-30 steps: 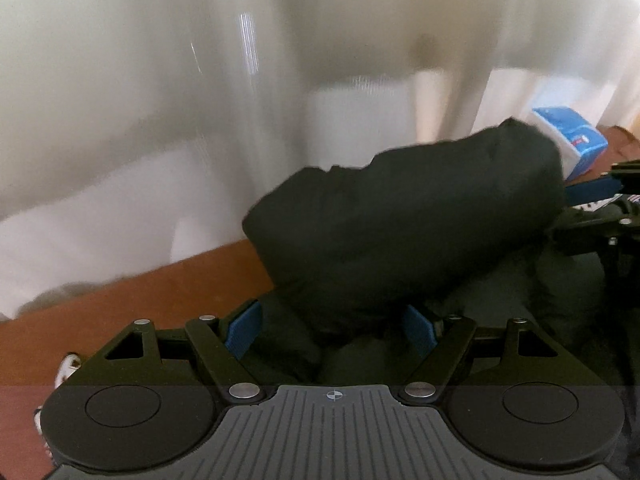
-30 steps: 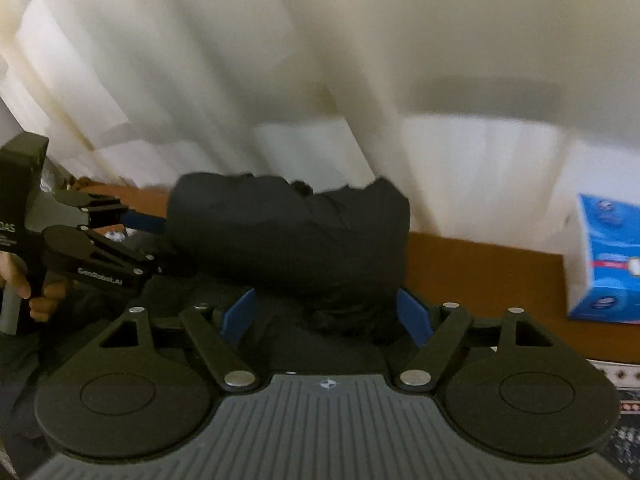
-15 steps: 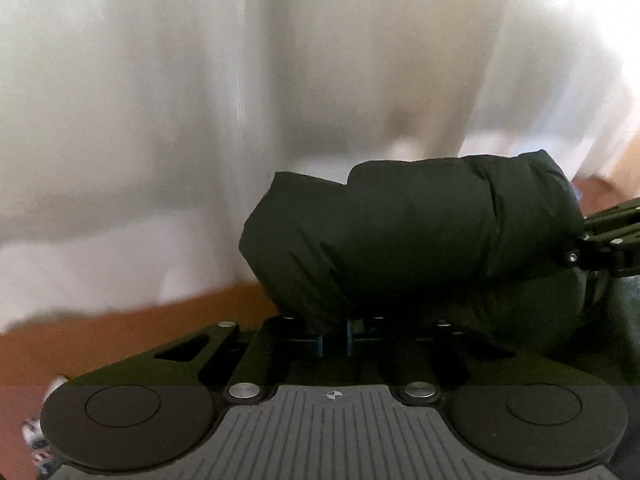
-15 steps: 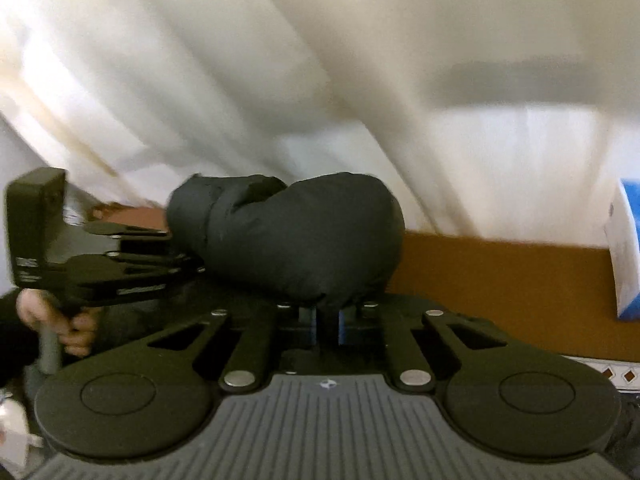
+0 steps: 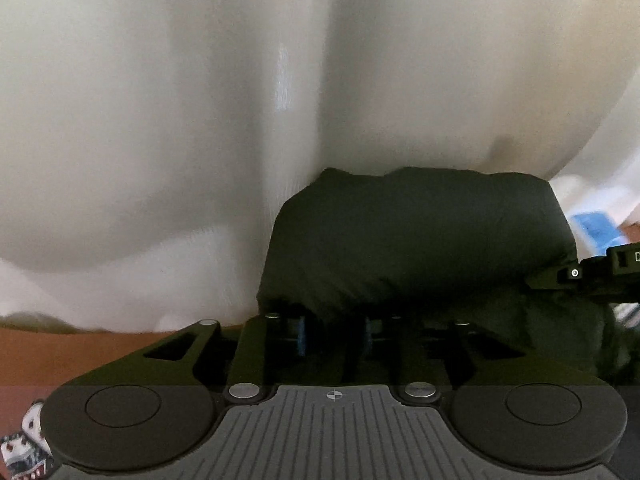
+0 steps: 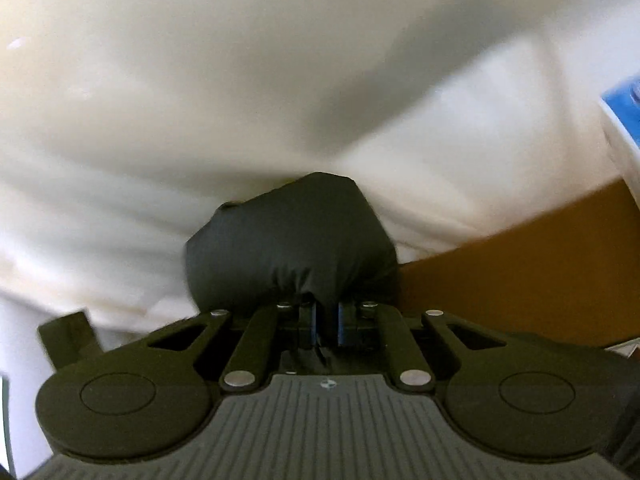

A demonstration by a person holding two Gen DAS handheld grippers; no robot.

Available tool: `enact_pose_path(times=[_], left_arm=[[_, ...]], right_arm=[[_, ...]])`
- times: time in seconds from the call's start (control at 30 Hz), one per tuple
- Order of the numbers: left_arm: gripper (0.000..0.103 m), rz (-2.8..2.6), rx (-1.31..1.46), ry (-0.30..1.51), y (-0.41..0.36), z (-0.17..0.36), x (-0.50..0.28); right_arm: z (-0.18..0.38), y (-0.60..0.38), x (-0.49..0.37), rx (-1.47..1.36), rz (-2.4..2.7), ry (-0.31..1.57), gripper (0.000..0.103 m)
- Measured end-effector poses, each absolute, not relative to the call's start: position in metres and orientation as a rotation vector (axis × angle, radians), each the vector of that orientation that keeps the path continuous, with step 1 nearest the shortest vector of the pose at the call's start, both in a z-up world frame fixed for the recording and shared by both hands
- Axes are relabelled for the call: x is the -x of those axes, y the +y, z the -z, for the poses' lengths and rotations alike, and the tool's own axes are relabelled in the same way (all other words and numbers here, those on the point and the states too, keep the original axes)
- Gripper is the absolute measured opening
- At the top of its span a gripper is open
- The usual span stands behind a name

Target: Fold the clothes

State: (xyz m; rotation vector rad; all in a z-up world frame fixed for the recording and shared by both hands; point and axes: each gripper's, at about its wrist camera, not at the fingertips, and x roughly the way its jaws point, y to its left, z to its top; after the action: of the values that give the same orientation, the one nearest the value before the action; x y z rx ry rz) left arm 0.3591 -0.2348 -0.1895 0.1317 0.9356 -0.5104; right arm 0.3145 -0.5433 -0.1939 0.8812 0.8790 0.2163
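Observation:
A black puffy garment (image 5: 416, 240) bulges up in front of both cameras. My left gripper (image 5: 334, 334) is shut on a fold of it, and the cloth hides the blue pads. My right gripper (image 6: 326, 322) is shut on another fold of the same garment (image 6: 292, 244). The right gripper's black frame also shows at the right edge of the left wrist view (image 5: 592, 276). The garment is lifted toward the white curtain. How it hangs below is hidden.
A white curtain (image 5: 240, 100) fills the background close behind the garment. A brown wooden surface (image 6: 520, 276) lies to the right. A blue box (image 6: 626, 108) sits at the far right edge. A patterned rug (image 5: 20, 448) shows low at the left.
Both grippers went from open to shut on the black garment about half a second ago. Both have since lifted it and tilted up toward the curtain.

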Motion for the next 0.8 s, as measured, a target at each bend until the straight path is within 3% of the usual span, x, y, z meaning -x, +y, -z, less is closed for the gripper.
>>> enact_pose_path(times=[0.27, 0.4, 0.47, 0.53, 0.57, 0.73, 0.8], left_arm=[[0.042, 0.467, -0.156, 0.961, -0.24, 0.221, -0.376], [0.056, 0.465, -0.183, 0.98, -0.239, 0.212, -0.371], [0.058, 0.474, -0.212, 0.979, -0.234, 0.195, -0.362], [0.065, 0.485, -0.227, 0.95, -0.223, 0.17, -0.348], [0.069, 0.486, -0.232, 0.933, -0.217, 0.156, -0.34], [0.072, 0.501, -0.179, 0.828, -0.176, 0.077, -0.288], [0.079, 0.507, -0.161, 0.777, -0.154, 0.051, -0.264]], right_arm=[[0.234, -0.53, -0.339, -0.829, -0.132, 0.915, 0.015], [0.231, -0.523, -0.336, -0.812, -0.115, 0.916, 0.024], [0.215, -0.521, -0.329, -0.783, -0.108, 0.92, 0.028], [0.189, -0.519, -0.318, -0.727, -0.103, 0.908, 0.051], [0.173, -0.519, -0.308, -0.694, -0.1, 0.881, 0.056], [0.092, -0.521, -0.237, -0.596, -0.166, 0.743, 0.059], [0.066, -0.534, -0.198, -0.559, -0.213, 0.685, 0.061]])
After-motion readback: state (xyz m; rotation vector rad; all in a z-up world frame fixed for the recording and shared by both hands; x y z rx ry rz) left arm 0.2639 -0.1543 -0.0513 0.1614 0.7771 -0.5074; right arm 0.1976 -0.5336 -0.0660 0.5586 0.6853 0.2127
